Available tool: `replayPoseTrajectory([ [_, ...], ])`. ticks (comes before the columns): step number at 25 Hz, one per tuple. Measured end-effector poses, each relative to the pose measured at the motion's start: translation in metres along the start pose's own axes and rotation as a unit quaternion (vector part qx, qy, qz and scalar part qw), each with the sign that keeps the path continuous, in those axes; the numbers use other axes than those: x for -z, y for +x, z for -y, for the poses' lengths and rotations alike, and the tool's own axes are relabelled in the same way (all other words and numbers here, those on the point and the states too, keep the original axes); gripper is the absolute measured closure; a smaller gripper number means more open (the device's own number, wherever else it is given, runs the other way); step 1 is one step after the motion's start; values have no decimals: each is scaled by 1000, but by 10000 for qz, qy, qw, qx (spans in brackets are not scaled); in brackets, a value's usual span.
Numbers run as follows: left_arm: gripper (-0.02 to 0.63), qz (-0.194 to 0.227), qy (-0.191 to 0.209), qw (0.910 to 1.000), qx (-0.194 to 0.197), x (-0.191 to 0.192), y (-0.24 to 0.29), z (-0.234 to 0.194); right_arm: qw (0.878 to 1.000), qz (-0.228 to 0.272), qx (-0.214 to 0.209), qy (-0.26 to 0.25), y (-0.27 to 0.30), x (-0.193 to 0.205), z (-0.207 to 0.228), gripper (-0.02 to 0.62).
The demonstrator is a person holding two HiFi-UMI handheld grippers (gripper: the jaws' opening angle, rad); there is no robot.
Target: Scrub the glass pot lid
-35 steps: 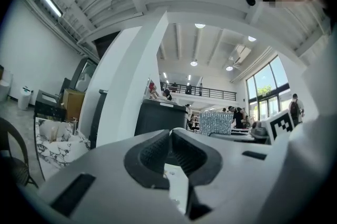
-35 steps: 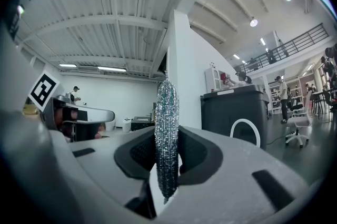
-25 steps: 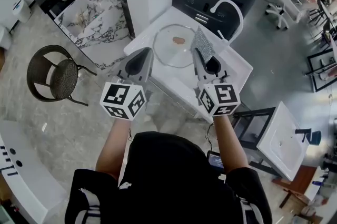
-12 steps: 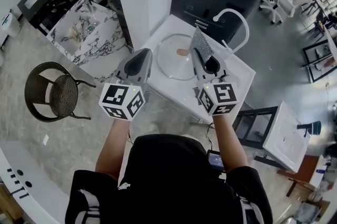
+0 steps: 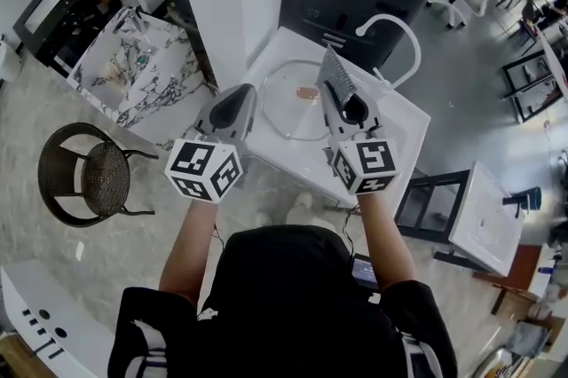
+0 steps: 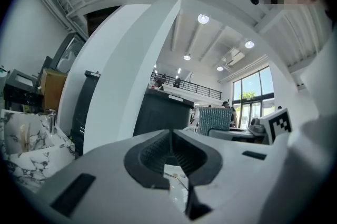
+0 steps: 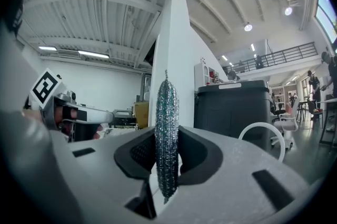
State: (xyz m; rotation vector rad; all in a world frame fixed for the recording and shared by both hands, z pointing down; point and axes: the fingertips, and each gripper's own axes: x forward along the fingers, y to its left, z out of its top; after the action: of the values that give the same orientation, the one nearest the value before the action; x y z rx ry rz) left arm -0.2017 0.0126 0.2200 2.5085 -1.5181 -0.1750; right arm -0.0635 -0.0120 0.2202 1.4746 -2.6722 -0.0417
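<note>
1. Left claw (image 6: 171,139) — jaws pressed together, nothing between them.
2. Right claw (image 7: 167,153) clamps a silvery scrub pad (image 7: 167,107), held upright.
3. Glass pot lid (image 5: 291,108) lies flat on the white surface (image 5: 397,124) — just beyond both claws.

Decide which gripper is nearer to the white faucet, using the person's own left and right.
Right. The right gripper, shut on the scouring pad, sits just below and left of the faucet in the head view; the shut left gripper is farther left, beyond the glass lid.
</note>
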Motion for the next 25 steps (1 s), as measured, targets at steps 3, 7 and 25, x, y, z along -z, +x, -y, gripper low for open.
replayPoseTrajectory([
  [3,592,-115,37,9999,117,9,13,1,9999,-58,117,46,3,8,13,525],
  [7,592,-245,85,9995,153,19,33,-1,9997,-110,185,108,12,17,31,525],
  [25,592,-931,61,9943,512,76,135,10,9977,-671,-48,98,62,72,108,525],
])
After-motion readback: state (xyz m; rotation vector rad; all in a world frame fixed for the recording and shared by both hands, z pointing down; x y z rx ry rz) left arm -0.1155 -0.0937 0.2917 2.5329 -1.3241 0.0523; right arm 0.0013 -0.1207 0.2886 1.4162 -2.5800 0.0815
